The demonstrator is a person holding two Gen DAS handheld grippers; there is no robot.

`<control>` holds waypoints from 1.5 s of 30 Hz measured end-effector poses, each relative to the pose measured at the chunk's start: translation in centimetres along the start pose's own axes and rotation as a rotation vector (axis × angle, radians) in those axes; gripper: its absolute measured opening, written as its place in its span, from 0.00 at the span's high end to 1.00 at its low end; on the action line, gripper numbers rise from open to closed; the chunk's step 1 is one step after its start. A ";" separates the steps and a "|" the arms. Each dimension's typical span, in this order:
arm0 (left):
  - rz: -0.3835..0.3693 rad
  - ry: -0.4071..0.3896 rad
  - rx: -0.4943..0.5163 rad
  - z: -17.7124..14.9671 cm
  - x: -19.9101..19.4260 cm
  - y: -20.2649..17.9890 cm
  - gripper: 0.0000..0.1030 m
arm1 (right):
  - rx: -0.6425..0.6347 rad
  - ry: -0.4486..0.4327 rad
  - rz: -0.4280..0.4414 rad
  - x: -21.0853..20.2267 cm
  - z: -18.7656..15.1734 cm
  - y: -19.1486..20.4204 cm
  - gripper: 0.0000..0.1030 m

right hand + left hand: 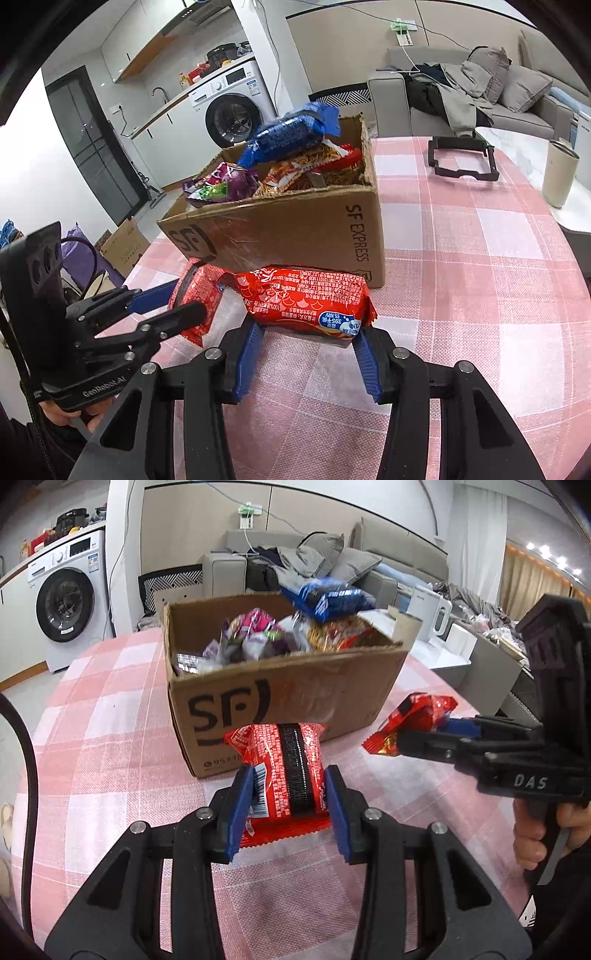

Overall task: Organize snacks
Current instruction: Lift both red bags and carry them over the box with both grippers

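Here each gripper holds one red snack pack in front of the box [288,698]. The left gripper [288,797] has its jaws closed on a red pack [280,771], with a blue pad on each side of it; in the right view this same pack [194,299] shows at the left. The right gripper [306,350] has its jaws closed on the other pack [306,299], which lies crosswise between the pads and is lifted a little off the desk [480,258]. In the left view that pack [413,720] sits near the box's right corner.

The box stands on the checked cloth, open at the top, and is heaped with snacks; a blue bag [291,133] lies on the heap and reaches above the rim. To the right of the box the desk is wide and bare up to a black frame [461,158] and a cup [559,177] near the far edge. On the left side the desk edge curves close by the box.

The lower snacks in the box are hidden by its wall. The purple bag [251,635] is blurred in the left view. The print on both red packs is too small to read.
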State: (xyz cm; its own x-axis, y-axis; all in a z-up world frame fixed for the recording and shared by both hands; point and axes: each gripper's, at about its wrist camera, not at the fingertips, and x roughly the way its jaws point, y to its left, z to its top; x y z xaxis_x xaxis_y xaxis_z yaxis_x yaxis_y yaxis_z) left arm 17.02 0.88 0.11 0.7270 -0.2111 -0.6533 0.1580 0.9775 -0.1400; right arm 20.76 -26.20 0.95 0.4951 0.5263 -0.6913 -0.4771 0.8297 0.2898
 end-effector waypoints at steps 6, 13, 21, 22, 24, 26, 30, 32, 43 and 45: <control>-0.008 -0.042 0.001 0.4 -2.9 -0.1 0.65 | -0.001 -0.022 -0.007 -0.9 0.3 0.0 0.54; -0.003 -0.081 -0.005 0.9 -6.0 0.3 0.65 | 0.000 -0.040 -0.010 -1.8 0.6 -0.1 0.54; -0.001 -0.125 -0.012 1.4 -8.4 0.3 0.65 | -0.006 -0.064 -0.012 -2.9 0.9 -0.1 0.54; -0.001 -0.131 -0.013 1.4 -8.9 0.4 0.65 | -0.007 -0.068 -0.012 -3.0 1.0 -0.1 0.54; 0.003 -0.143 -0.014 1.6 -9.3 0.4 0.65 | -0.008 -0.077 -0.011 -3.4 1.1 0.0 0.54; 0.005 -0.152 -0.015 1.8 -9.9 0.4 0.65 | -0.011 -0.086 -0.009 -3.8 1.3 0.2 0.54; 0.010 -0.170 -0.019 2.6 -10.5 0.3 0.65 | -0.014 -0.104 -0.004 -4.7 1.7 0.4 0.54; 0.014 -0.179 -0.020 3.0 -10.9 0.2 0.65 | -0.016 -0.115 -0.001 -5.0 2.0 0.5 0.54; 0.036 -0.224 -0.015 6.0 -11.9 0.1 0.65 | -0.036 -0.162 -0.025 -7.1 4.6 1.1 0.54; 0.042 -0.229 -0.014 6.7 -11.8 0.0 0.65 | -0.036 -0.166 -0.028 -7.2 5.0 1.1 0.54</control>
State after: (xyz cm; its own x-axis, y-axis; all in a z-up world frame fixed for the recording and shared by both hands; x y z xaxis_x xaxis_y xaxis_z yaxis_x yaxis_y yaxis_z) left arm 12.97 3.39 12.81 0.8658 -0.1634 -0.4729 0.1160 0.9850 -0.1280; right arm 20.31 -28.15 9.59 0.6201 0.5292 -0.5791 -0.4859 0.8386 0.2461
